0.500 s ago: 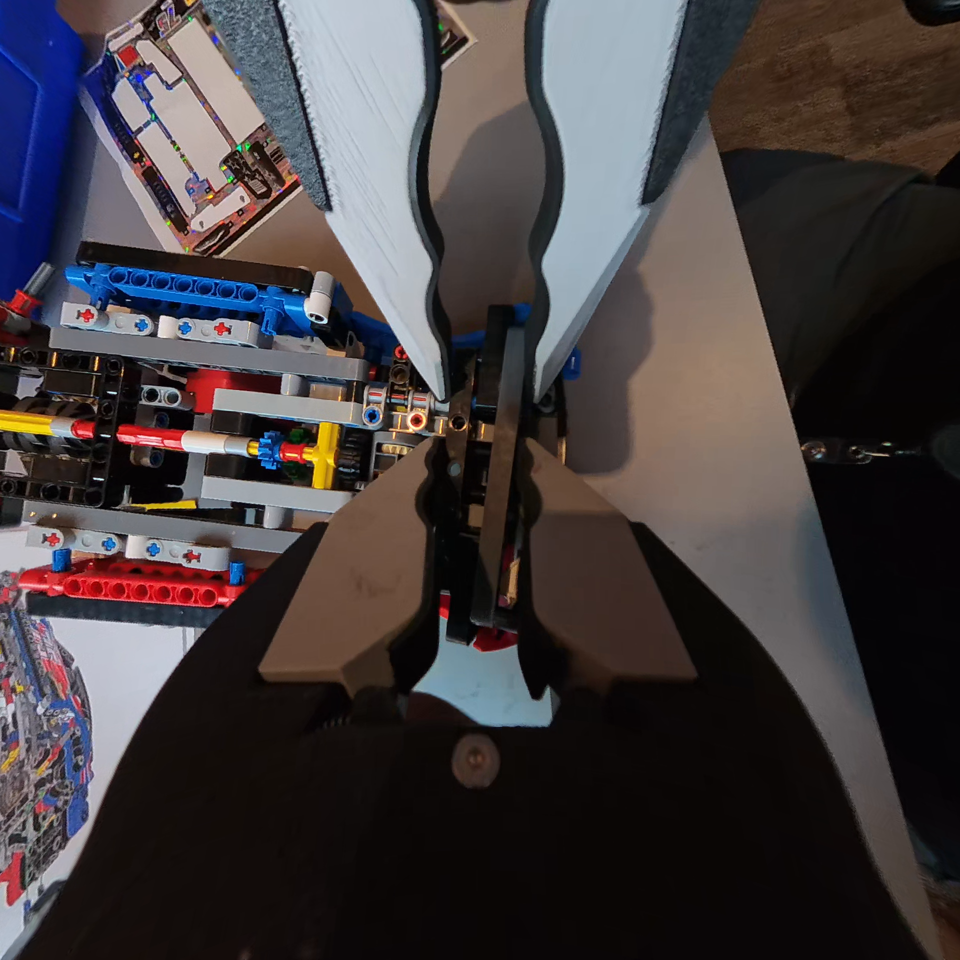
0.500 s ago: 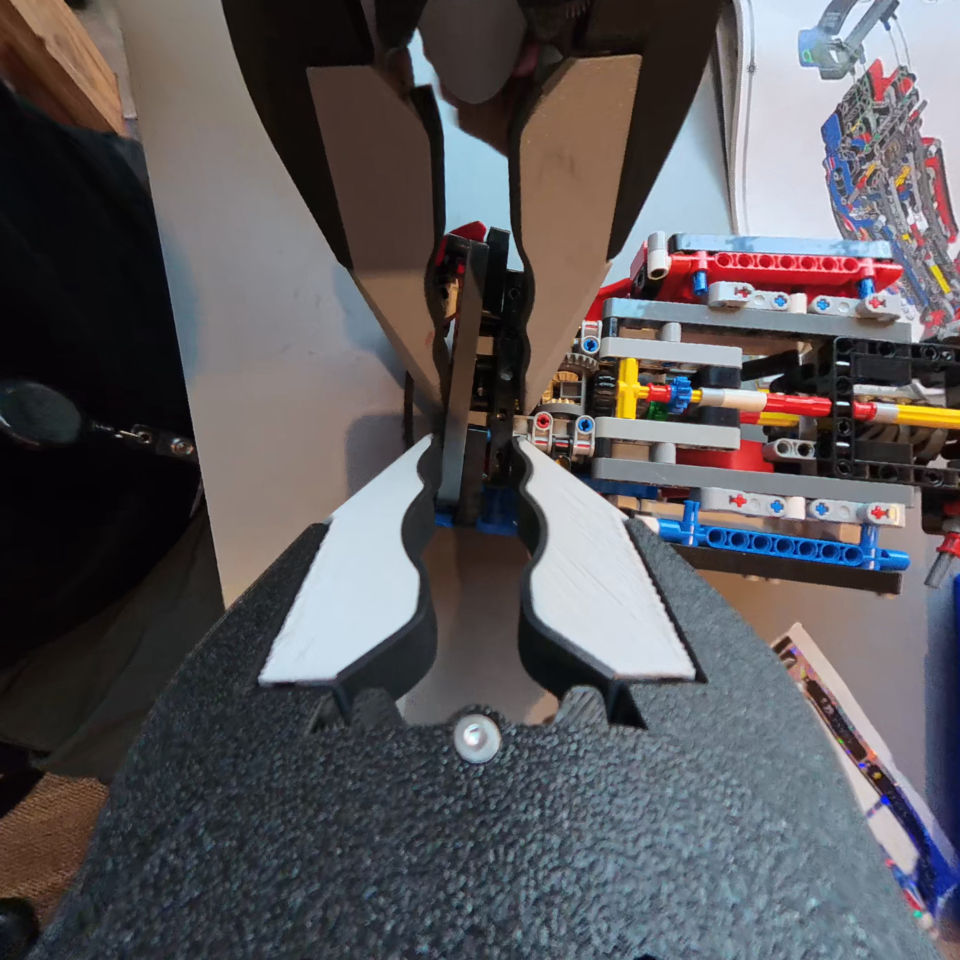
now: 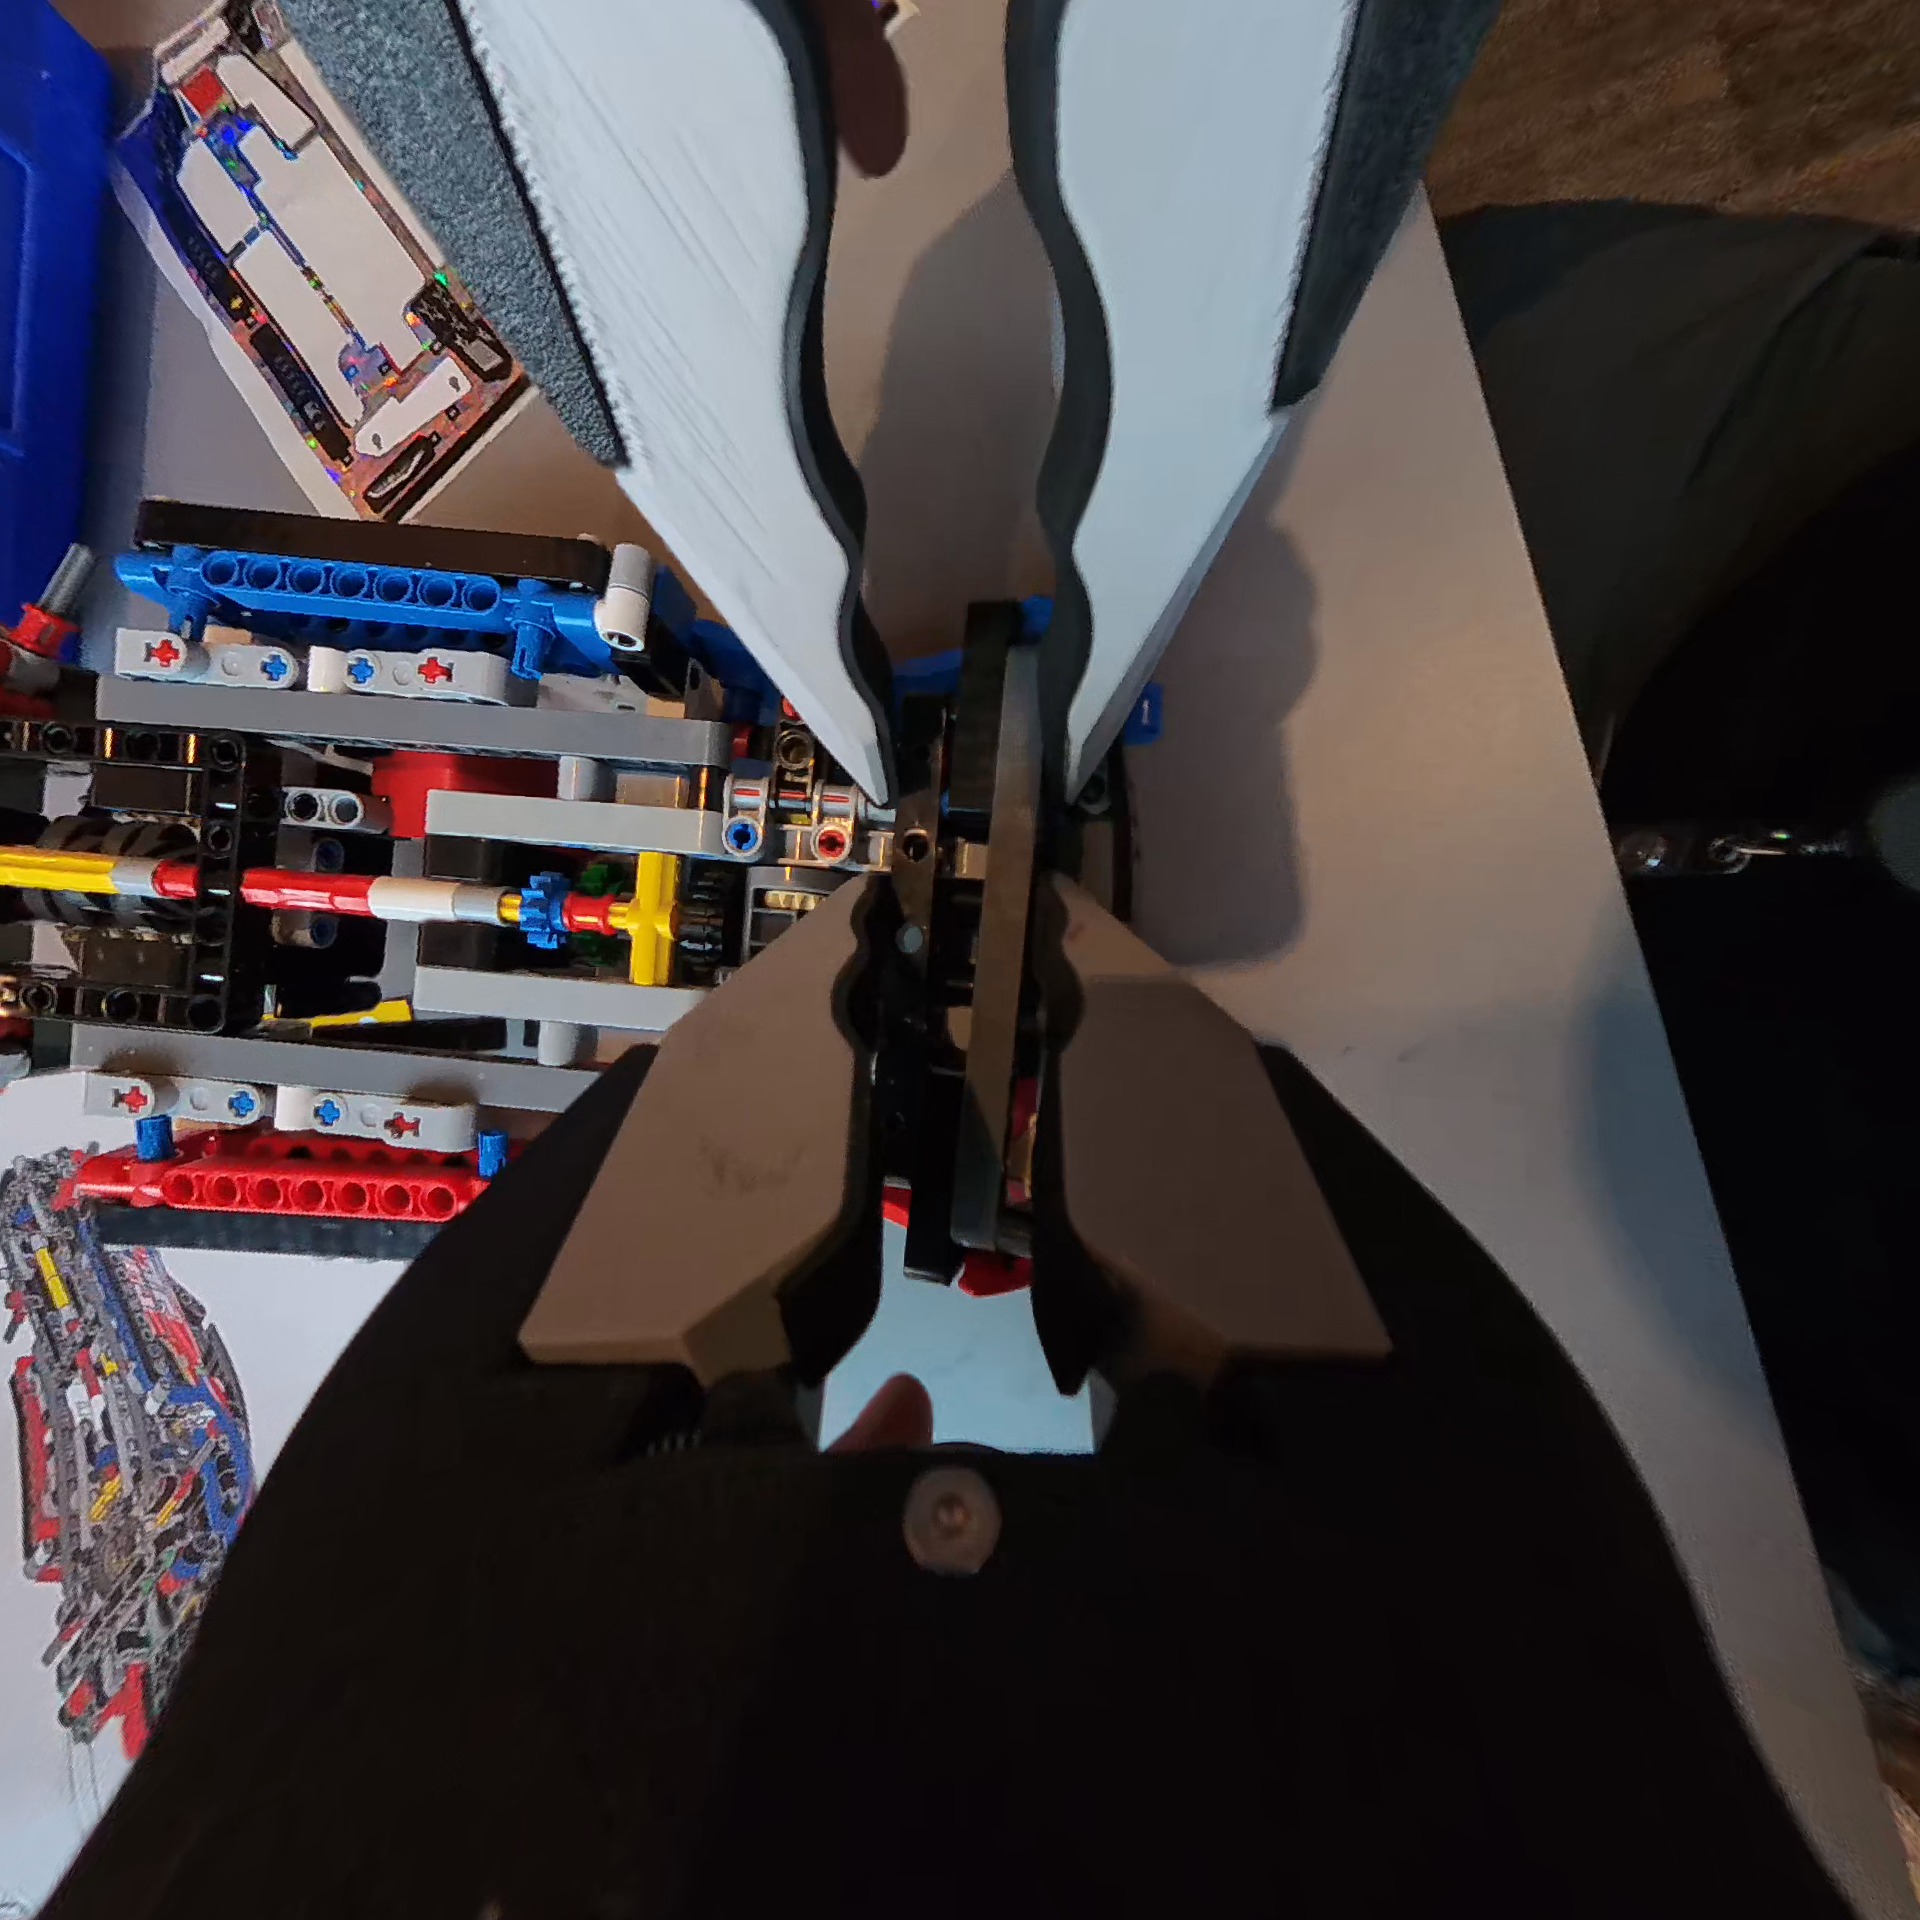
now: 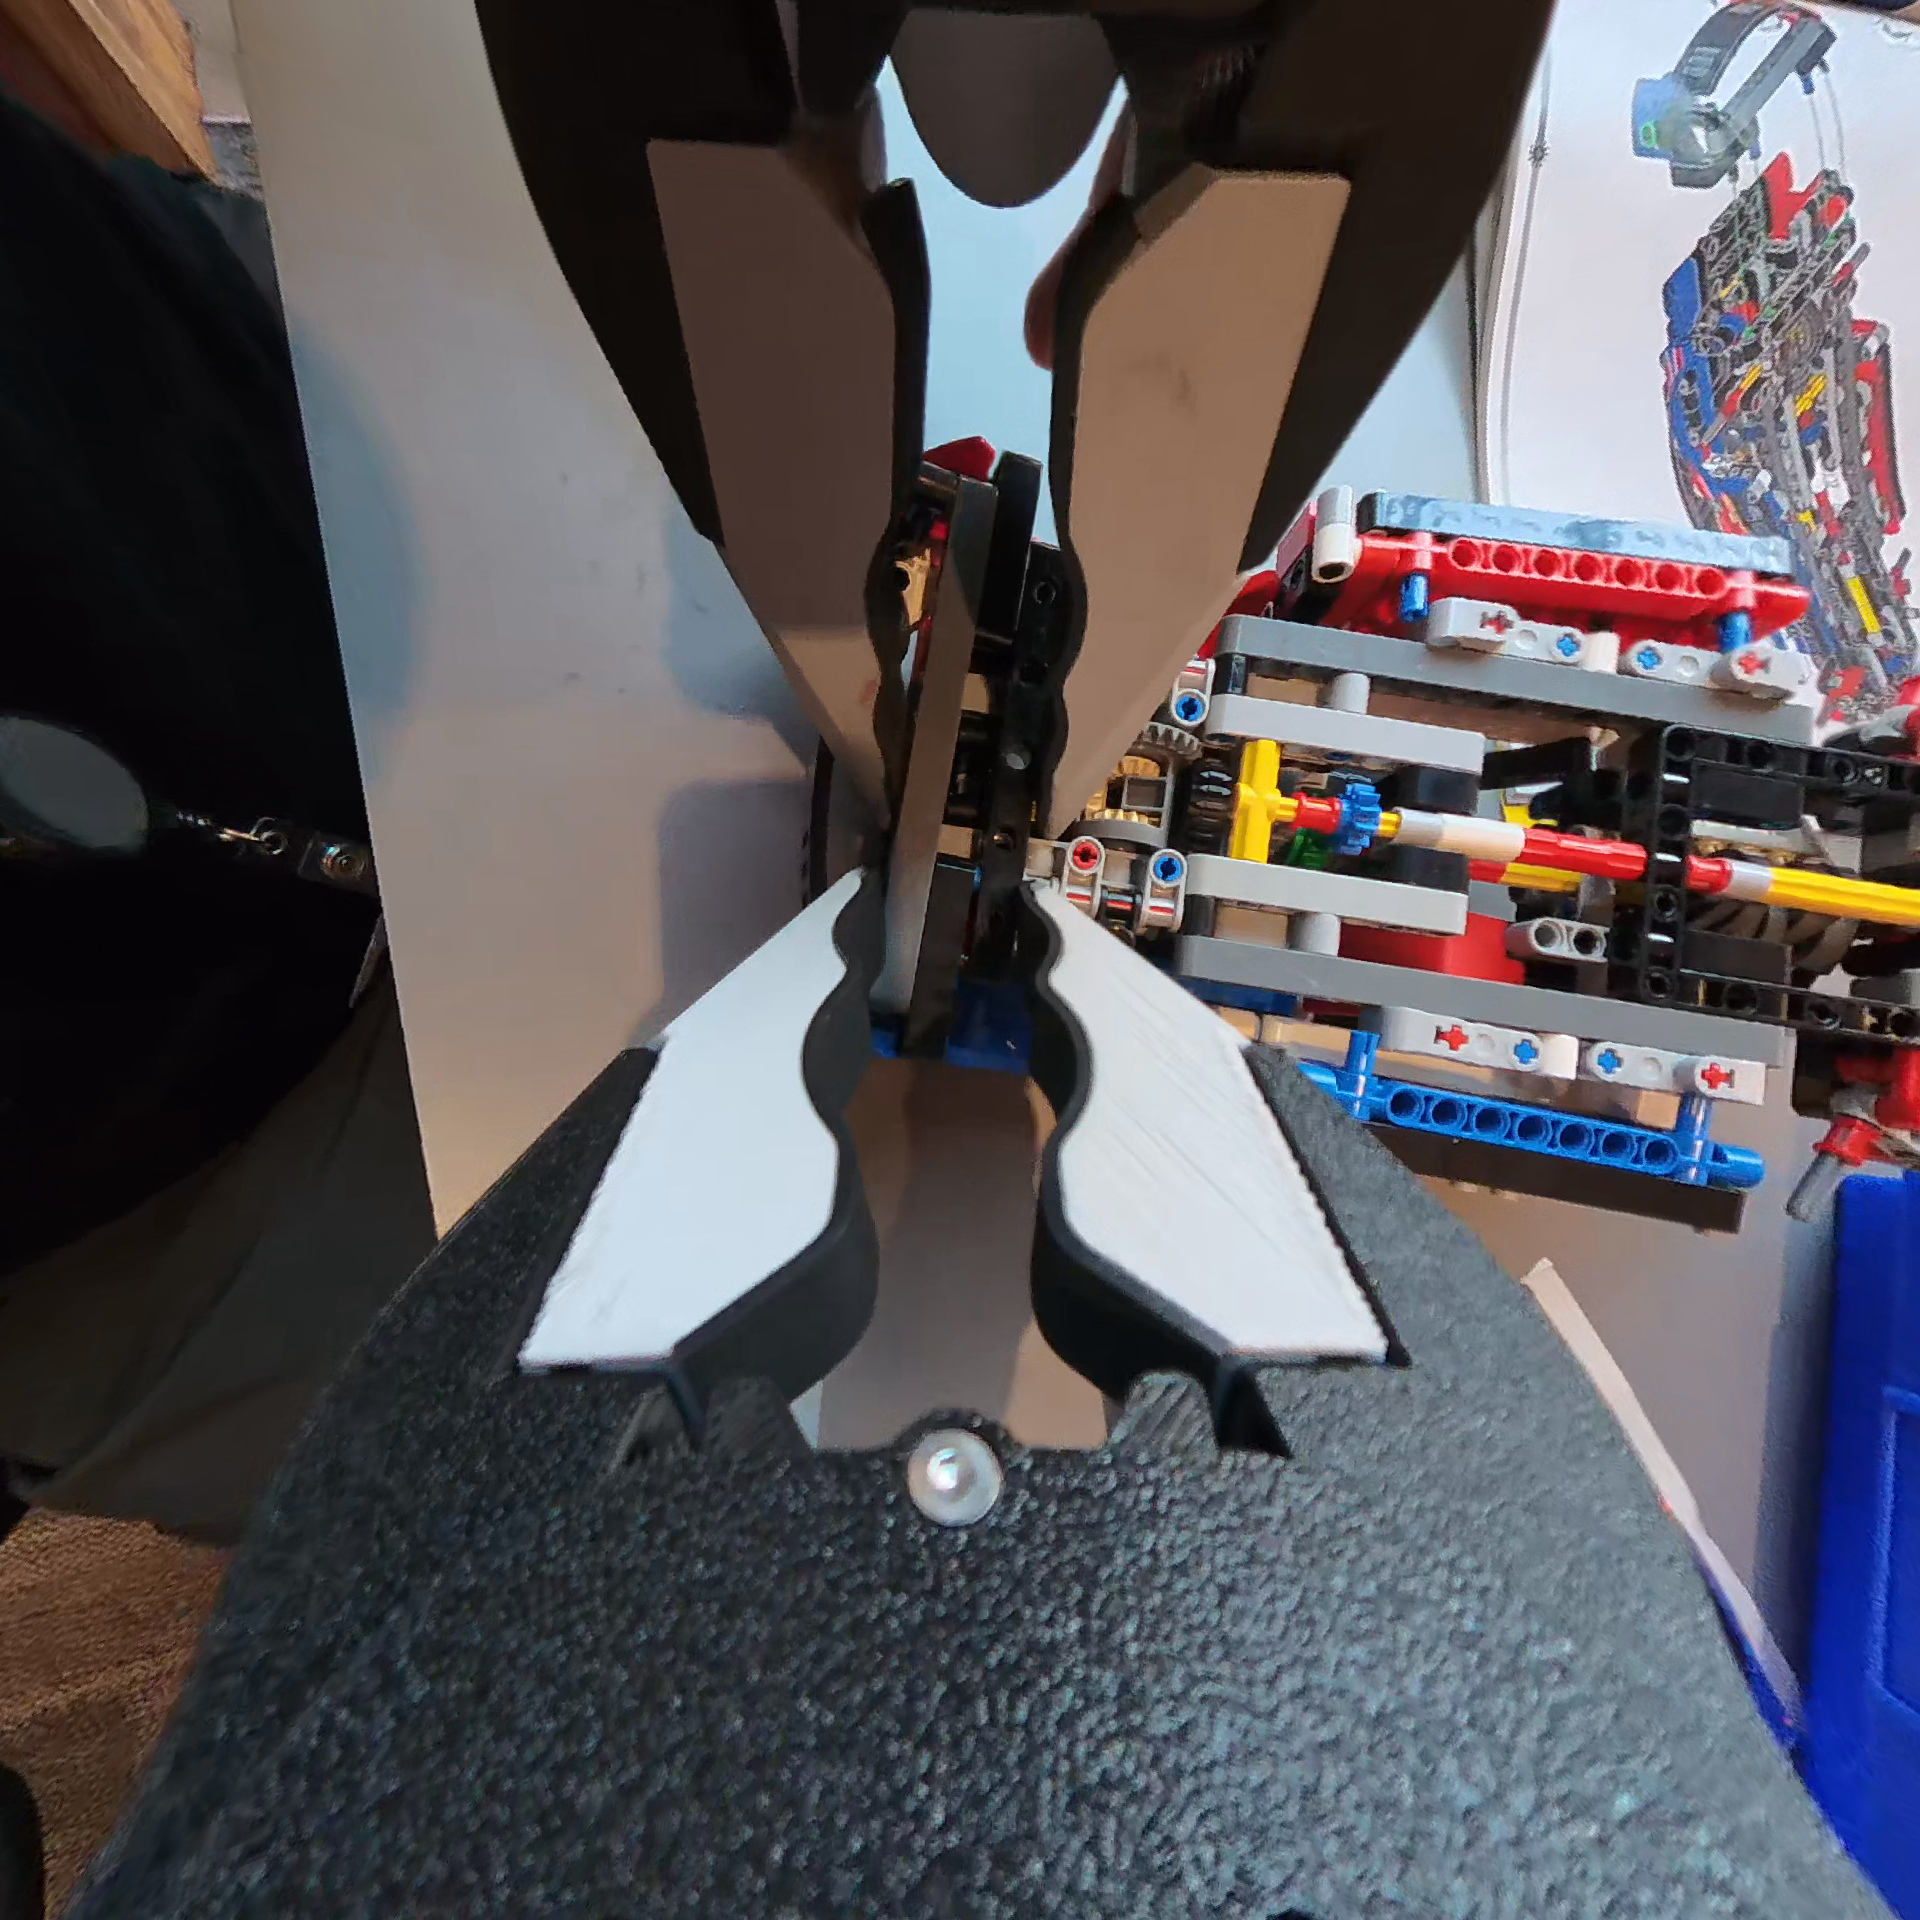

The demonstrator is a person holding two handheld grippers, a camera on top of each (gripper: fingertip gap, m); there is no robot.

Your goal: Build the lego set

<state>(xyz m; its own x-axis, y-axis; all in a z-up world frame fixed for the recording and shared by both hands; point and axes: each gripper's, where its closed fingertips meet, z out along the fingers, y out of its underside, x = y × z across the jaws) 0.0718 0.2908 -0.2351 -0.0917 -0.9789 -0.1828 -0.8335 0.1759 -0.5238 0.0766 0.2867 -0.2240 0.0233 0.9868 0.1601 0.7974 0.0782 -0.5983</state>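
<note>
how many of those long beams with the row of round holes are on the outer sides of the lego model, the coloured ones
2. A blue beam runs along the model's near side in the right wrist view, and a red beam runs along its far side. More could be hidden beneath the frame.

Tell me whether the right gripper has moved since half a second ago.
No. In the left wrist view the right gripper clamps the black panel at the same spot beside the lego model.
</note>
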